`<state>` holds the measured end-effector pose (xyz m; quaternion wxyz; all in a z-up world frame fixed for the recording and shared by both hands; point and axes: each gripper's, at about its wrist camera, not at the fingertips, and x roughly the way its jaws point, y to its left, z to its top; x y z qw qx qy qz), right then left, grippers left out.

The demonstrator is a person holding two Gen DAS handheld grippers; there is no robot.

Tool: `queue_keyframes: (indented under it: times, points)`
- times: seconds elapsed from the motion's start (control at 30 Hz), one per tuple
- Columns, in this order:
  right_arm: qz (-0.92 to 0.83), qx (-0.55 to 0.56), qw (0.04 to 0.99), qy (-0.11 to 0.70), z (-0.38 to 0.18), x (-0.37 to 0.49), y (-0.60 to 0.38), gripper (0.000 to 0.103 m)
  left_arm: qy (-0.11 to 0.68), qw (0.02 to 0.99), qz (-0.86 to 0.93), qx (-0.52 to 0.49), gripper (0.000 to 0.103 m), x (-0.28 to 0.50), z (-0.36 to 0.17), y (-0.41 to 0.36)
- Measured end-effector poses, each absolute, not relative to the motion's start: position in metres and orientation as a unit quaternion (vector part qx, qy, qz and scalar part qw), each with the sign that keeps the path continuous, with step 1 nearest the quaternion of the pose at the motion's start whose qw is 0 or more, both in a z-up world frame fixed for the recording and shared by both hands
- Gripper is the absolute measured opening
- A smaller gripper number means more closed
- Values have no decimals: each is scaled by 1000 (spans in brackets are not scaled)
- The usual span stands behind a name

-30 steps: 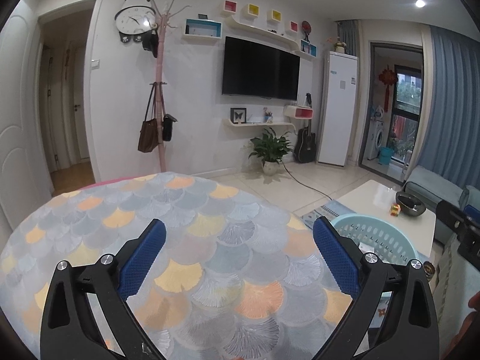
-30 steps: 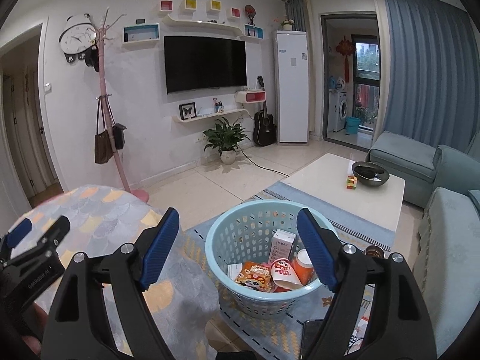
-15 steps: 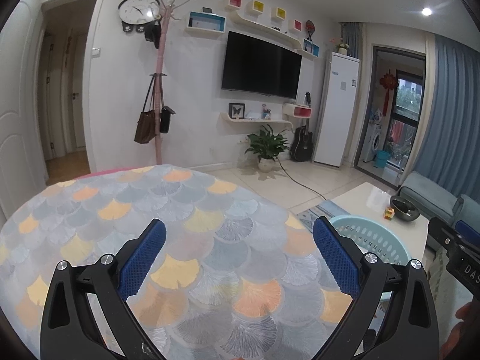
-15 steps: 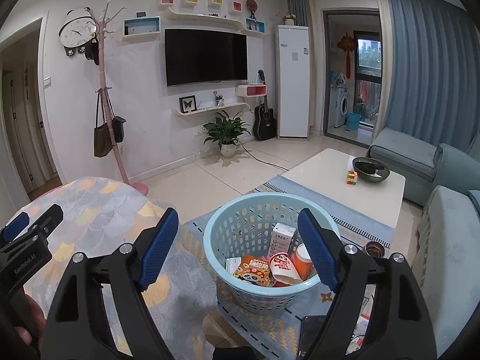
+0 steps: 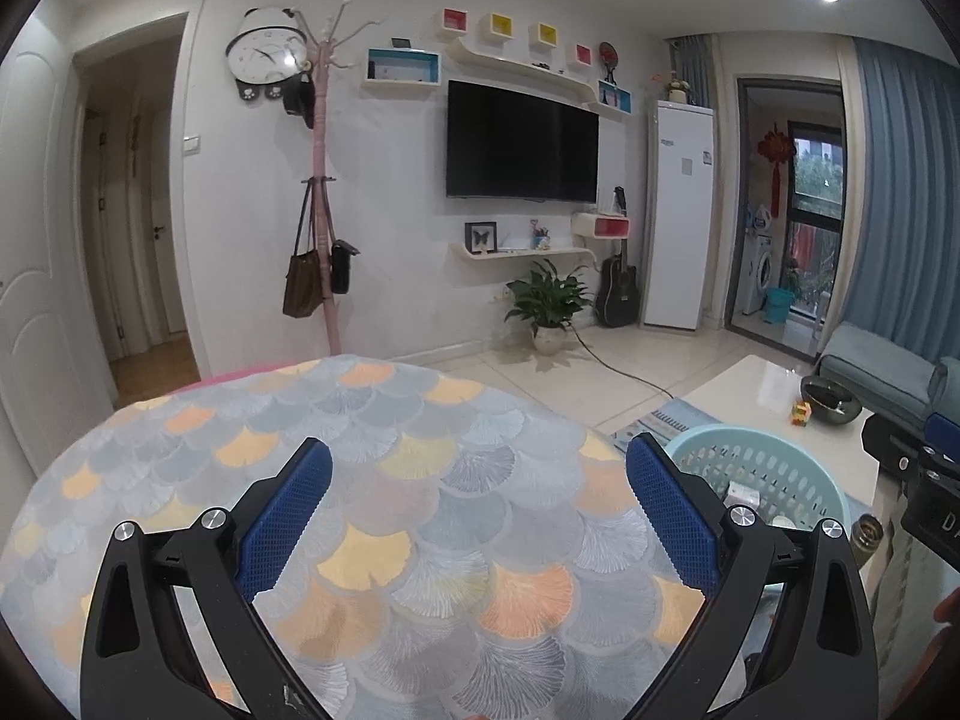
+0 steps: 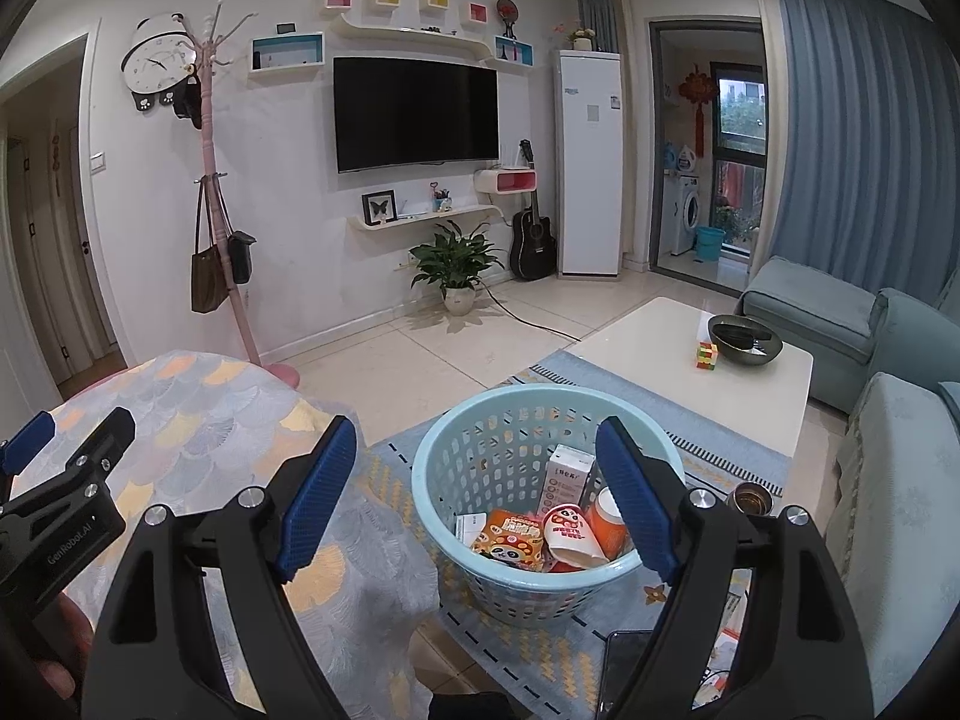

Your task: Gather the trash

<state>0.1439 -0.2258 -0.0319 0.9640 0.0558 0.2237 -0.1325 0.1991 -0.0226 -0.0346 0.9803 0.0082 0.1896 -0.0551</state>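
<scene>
A light blue laundry-style basket (image 6: 480,444) stands on the rug beside the round table; it also shows in the left wrist view (image 5: 756,456). Inside lie a white carton (image 6: 567,474), an orange snack packet (image 6: 510,543), a red-and-white cup (image 6: 570,531) and an orange bottle (image 6: 606,525). My right gripper (image 6: 474,501) is open and empty, held above the basket's near rim. My left gripper (image 5: 477,516) is open and empty above the table's scale-patterned cloth (image 5: 372,456). No trash shows on the cloth.
A white coffee table (image 6: 672,342) holds a dark bowl (image 6: 744,339) and a small colourful cube (image 6: 707,355). A teal sofa (image 6: 888,420) runs along the right. A small metal cup (image 6: 750,498) and a phone (image 6: 624,660) lie on the rug.
Both cameras have tilted and shifted slightly; the table and basket sit a little lower in view. Both grippers stay open and empty.
</scene>
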Motion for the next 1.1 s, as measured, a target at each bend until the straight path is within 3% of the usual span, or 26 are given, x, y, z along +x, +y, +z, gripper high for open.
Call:
queue_keyframes:
  times: [1.1]
  points:
    - [-126, 54, 964, 229, -36, 144, -225, 79, 192, 980, -55, 4, 95, 200, -34, -23]
